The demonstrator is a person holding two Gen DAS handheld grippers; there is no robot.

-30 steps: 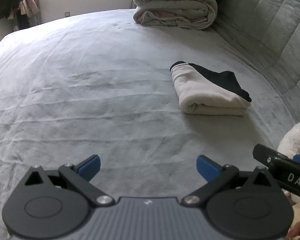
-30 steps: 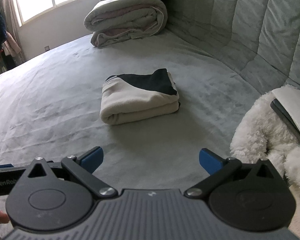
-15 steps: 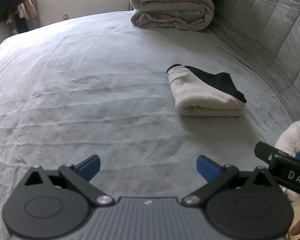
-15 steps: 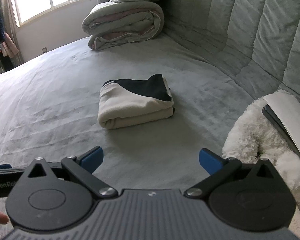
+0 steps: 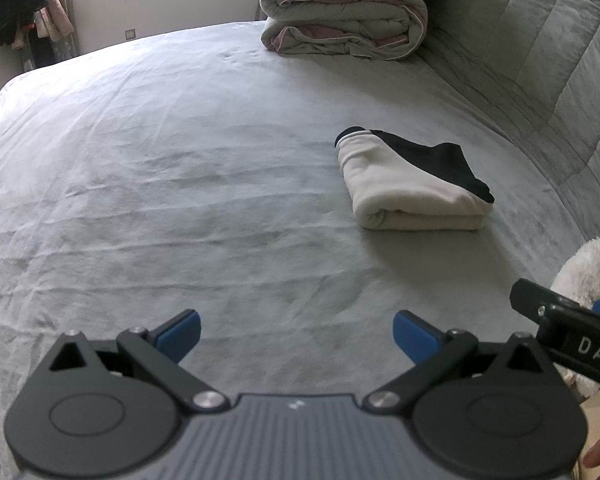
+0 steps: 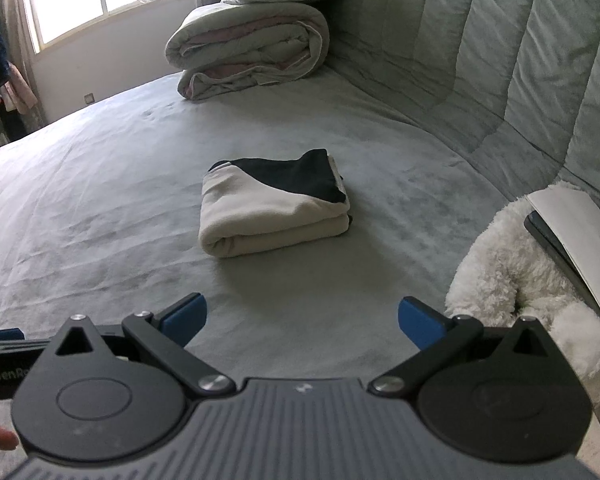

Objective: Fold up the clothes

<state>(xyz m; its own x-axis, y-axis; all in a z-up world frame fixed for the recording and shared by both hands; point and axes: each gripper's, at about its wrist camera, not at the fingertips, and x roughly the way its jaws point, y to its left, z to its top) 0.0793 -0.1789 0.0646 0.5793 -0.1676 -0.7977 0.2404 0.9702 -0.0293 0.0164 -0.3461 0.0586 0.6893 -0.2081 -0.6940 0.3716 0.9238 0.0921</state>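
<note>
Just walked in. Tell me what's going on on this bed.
A person holds a pair of tongs in each hand. The left tongs and right tongs are both open and empty, hovering above the grey bed. The cream and black garment lies folded, untouched. A white plush toy sits at the right.

We look from just behind each pair of tongs, low over the bed [image 5: 179, 184], facing along the fingers toward the padded headboard [image 6: 500, 60]. Our left view sits well left of the folded garment [image 5: 404, 188], which lies ahead and to its right; our right view has it straight ahead, nearer. Both share the rolled duvet [image 5: 340, 20] and the white plush toy [image 6: 508, 264].
</note>
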